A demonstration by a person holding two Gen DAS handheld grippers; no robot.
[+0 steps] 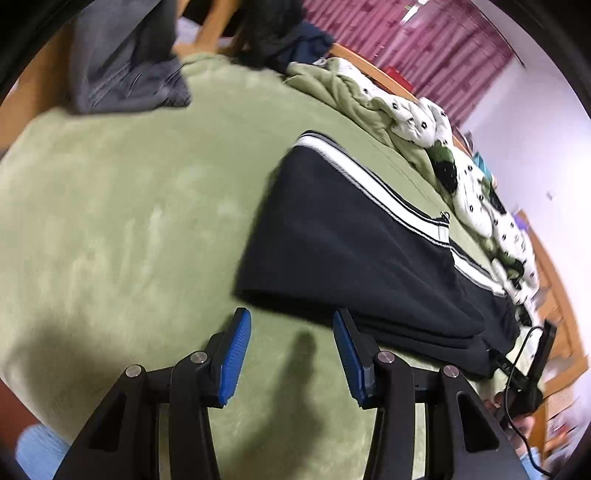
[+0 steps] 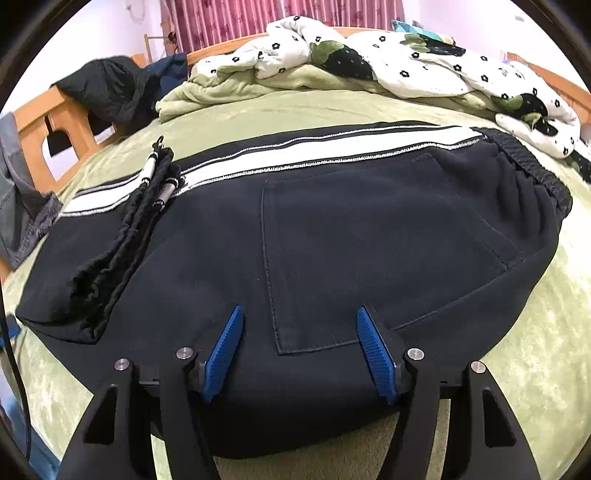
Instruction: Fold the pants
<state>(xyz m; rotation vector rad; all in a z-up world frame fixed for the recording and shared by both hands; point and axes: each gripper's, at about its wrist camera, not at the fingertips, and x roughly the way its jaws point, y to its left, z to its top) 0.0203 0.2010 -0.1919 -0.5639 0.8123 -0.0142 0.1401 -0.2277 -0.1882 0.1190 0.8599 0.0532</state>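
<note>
Black pants point(image 2: 369, 229) with a white side stripe point(image 2: 314, 151) lie folded on the green blanket point(image 2: 535, 350). The back pocket faces up, the elastic waistband point(image 2: 532, 166) is at the right, and the drawstring cuffs point(image 2: 155, 184) lie on top at the left. My right gripper point(image 2: 300, 309) is open over the near edge of the pants, its blue pads point(image 2: 221, 350) standing either side of the pocket's corner. In the left wrist view the pants point(image 1: 351, 236) lie to the right. My left gripper point(image 1: 291, 314) is open over the blanket point(image 1: 110, 221) with nothing between its pads, its right finger beside the pants' edge.
A crumpled white quilt with black flowers point(image 2: 406, 62) lies along the far side of the bed. A grey garment point(image 1: 122, 74) lies at one end, and dark clothes point(image 2: 107, 88) hang on the wooden bed frame point(image 2: 33, 118). Pink curtains point(image 2: 258, 14) hang behind.
</note>
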